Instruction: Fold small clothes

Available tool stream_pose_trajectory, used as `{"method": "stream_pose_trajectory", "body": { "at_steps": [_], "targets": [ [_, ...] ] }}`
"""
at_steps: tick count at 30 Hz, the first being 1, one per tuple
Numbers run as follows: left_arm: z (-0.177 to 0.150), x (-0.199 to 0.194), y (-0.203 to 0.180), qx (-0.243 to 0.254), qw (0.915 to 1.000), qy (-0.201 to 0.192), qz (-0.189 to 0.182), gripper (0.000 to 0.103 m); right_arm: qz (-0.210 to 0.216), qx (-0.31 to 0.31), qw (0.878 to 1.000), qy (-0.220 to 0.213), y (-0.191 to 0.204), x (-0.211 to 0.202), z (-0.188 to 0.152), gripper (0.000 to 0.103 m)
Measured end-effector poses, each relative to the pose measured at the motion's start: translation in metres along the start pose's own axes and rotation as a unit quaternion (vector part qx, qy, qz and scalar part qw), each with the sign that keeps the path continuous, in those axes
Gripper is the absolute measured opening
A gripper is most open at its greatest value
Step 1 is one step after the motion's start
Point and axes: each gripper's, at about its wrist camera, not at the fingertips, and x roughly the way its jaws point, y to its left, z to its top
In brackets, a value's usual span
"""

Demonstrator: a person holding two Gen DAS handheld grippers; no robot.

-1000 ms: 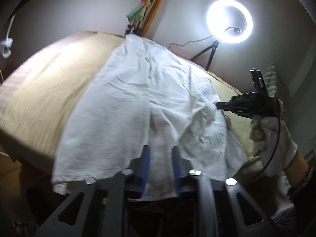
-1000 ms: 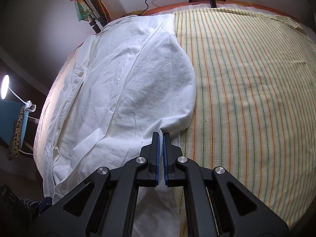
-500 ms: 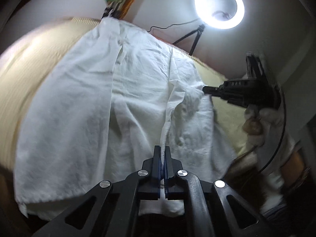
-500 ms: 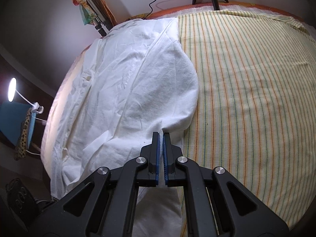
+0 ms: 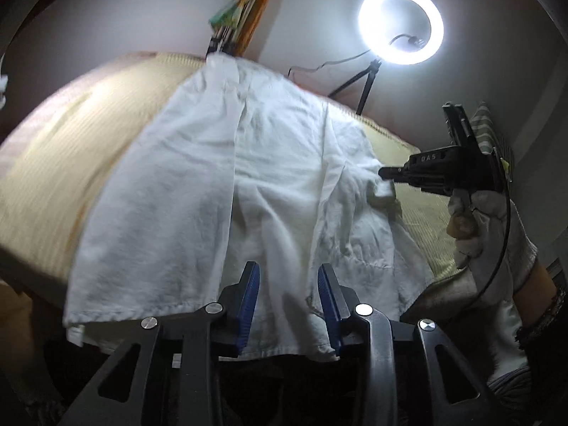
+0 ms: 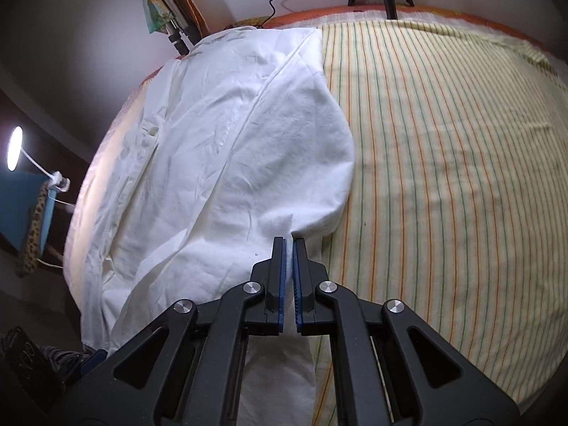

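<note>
The left tool (image 5: 288, 284) has just been opening; its blue pads stand apart over the near hem of the white garment (image 5: 230, 184), cloth between them but not pinched. The right tool (image 6: 289, 248) is closed on a fold at the garment's right edge. The garment lies spread along the left side of the bed (image 6: 443, 142), on its striped sheet, reaching the near edge.
</note>
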Motion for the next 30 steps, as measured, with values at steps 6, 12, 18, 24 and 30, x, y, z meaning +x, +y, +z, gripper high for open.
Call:
{"method": "stream_pose_trajectory", "body": {
  "at_steps": [6,12,18,24,30],
  "targets": [
    [0.004,0.0,-0.047,0.103,0.9943,-0.022,-0.021,0.037,0.06,0.04,0.997,-0.029,-0.026,-0.032,-0.007,0.035],
    [-0.003,0.044,-0.092,0.153,0.986,0.035,-0.057,0.05,0.083,0.058,0.993,-0.067,-0.056,-0.066,-0.021,0.053],
    [-0.009,0.074,-0.134,0.182,0.9805,0.049,-0.057,0.061,0.092,0.097,0.988,-0.083,-0.089,-0.08,-0.027,0.053],
    [-0.002,0.11,-0.173,0.189,0.9794,0.059,-0.037,0.07,0.094,0.116,0.985,-0.088,-0.1,-0.084,-0.027,0.053],
    [-0.003,0.132,-0.17,0.168,0.9829,0.071,-0.024,0.072,0.103,0.118,0.983,-0.092,-0.1,-0.083,-0.023,0.053]
  ]
}}
